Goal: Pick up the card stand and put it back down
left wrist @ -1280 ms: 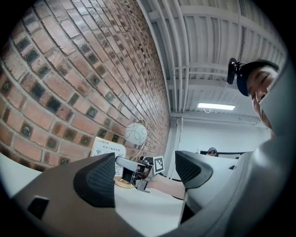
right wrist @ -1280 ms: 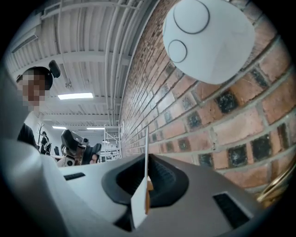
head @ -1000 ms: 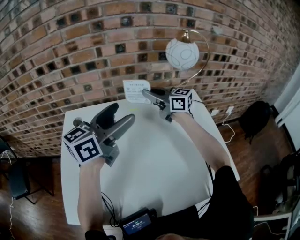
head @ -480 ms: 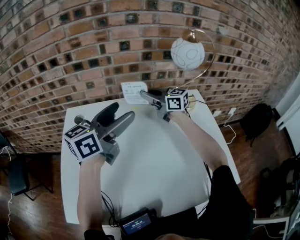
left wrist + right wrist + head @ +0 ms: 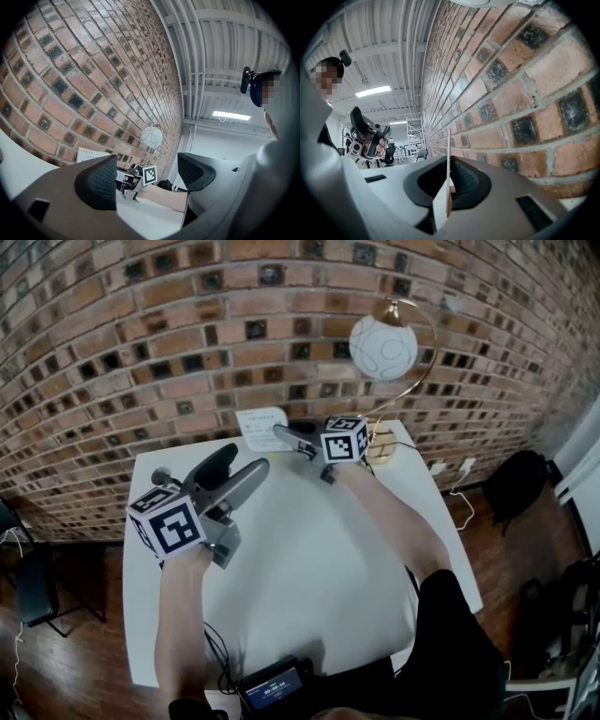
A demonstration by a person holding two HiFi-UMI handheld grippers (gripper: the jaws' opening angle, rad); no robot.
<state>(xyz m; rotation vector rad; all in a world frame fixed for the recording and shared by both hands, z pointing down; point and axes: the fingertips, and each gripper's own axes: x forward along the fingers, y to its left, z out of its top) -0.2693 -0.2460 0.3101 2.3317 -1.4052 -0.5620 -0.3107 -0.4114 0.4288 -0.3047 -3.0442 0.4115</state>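
The left gripper (image 5: 239,468) is hanging at the near left, pointing toward the far right and tilting a little upward. Its jaws are standing wide apart and nothing is sitting between them. The left forearm (image 5: 183,615) is stretching straight forward behind it. The right forearm (image 5: 394,521) is reaching to the far side, and the right gripper (image 5: 283,433) is pointing left, about level. Its jaws are pressing together on the thin sheet of the card stand (image 5: 448,154).
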